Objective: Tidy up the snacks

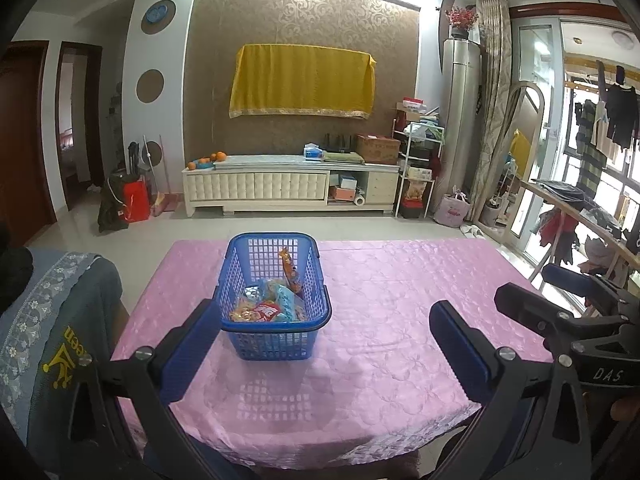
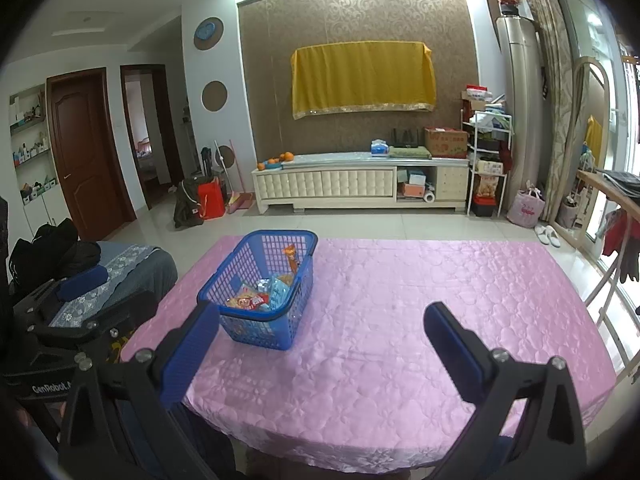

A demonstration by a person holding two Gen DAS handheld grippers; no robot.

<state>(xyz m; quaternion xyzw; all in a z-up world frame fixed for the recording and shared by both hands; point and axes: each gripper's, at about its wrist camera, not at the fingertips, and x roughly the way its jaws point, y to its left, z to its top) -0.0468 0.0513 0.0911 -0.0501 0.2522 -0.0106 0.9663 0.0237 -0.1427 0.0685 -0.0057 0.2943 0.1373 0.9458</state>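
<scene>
Each hand-held gripper — left, right — is held wide open, empty, before a blue plastic basket of light, crinkly snack packets, likely best pinched at an edge.

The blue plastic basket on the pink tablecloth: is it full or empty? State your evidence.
Partly filled. The blue plastic basket holds several snack packets heaped on its floor, one orange packet standing taller; upper walls remain bare.

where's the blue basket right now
The blue basket sits on the pink tablecloth, left of the table's centre in both wrist views, with snack packets inside and the open left gripper facing it.
</scene>
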